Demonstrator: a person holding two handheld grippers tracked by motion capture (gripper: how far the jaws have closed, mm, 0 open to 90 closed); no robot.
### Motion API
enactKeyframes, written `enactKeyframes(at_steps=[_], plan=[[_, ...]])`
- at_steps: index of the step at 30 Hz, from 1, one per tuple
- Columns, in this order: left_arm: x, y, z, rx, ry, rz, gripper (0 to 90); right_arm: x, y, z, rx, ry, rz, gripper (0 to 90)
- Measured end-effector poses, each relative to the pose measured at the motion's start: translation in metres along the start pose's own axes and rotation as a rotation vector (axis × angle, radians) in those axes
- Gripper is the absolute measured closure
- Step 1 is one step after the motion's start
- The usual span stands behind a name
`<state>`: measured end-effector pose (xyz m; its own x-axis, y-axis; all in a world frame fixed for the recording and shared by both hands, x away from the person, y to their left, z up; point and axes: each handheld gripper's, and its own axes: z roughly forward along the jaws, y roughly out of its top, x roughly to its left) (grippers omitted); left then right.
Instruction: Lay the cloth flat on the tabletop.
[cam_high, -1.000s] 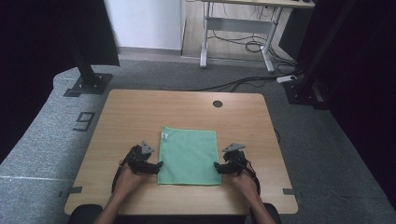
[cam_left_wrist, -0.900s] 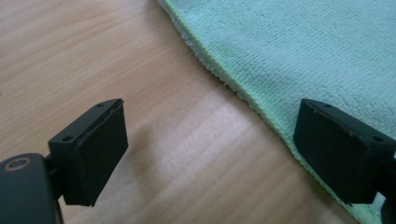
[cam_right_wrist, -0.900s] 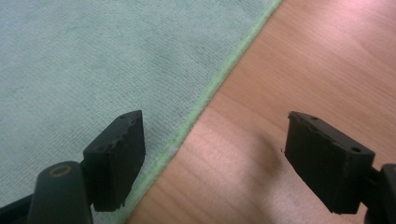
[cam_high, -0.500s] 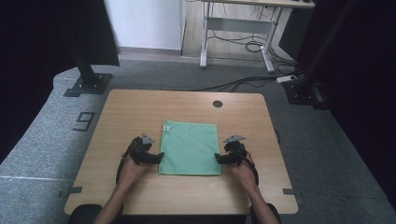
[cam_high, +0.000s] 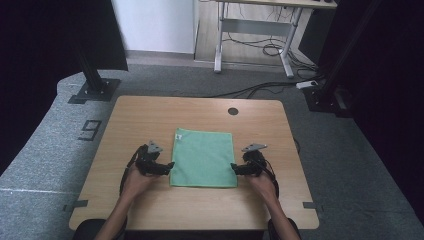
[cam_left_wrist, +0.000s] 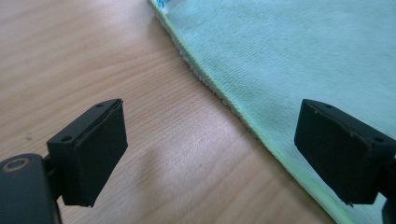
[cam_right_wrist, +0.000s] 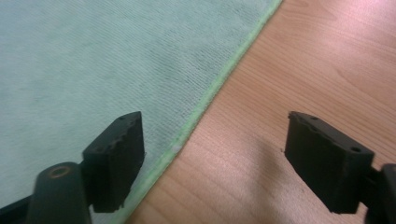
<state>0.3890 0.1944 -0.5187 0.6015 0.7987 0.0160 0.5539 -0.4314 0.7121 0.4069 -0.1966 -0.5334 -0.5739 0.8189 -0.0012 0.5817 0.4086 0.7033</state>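
Green cloth (cam_high: 203, 157) flat at tabletop (cam_high: 150, 115) centre, between 2 tongs. Left tongs (cam_high: 169, 165) at its left edge, right tongs (cam_high: 234, 169) at right edge, near corners closest to person. Both gaping wide, each straddling hem (cam_left_wrist: 243, 112) (cam_right_wrist: 205, 100). Neither nearer; grasp likely symmetric.

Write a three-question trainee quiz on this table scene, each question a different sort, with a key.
1. True or false: the flat green microfibre cloth is lifted off the light wooden table.
2. Multiple choice: the left gripper has its fingers A) clamped on the cloth's edge, B) open, straddling that edge, C) shut above bare wood.
3. Fill in: the right gripper is ____, with one of its fingers over the cloth and the other over wood.

Key: 1 false, it lies flat; 2 B; 3 open.
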Motion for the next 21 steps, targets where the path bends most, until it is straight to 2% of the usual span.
enactKeyframes(at_steps=[5,8,11,16,21], plan=[[0.003,-0.012,-0.016,0.001,-0.023,0.000,8.1,-0.002,-0.002,-0.017,-0.025,0.008,0.008,13.9],[0.006,-0.022,-0.021,0.017,-0.012,0.005,7.0,-0.002,-0.007,-0.026,-0.027,0.006,-0.002,12.3],[0.010,-0.032,-0.024,0.025,-0.008,-0.012,4.2,-0.003,-0.016,-0.032,-0.009,-0.002,0.004,6.7],[0.016,-0.041,-0.025,0.028,-0.006,-0.040,1.5,-0.007,-0.031,-0.034,0.012,-0.021,0.022,0.0],[0.014,-0.048,-0.018,0.061,0.006,-0.026,0.0,-0.011,-0.040,-0.031,0.022,-0.025,0.040,0.0]])
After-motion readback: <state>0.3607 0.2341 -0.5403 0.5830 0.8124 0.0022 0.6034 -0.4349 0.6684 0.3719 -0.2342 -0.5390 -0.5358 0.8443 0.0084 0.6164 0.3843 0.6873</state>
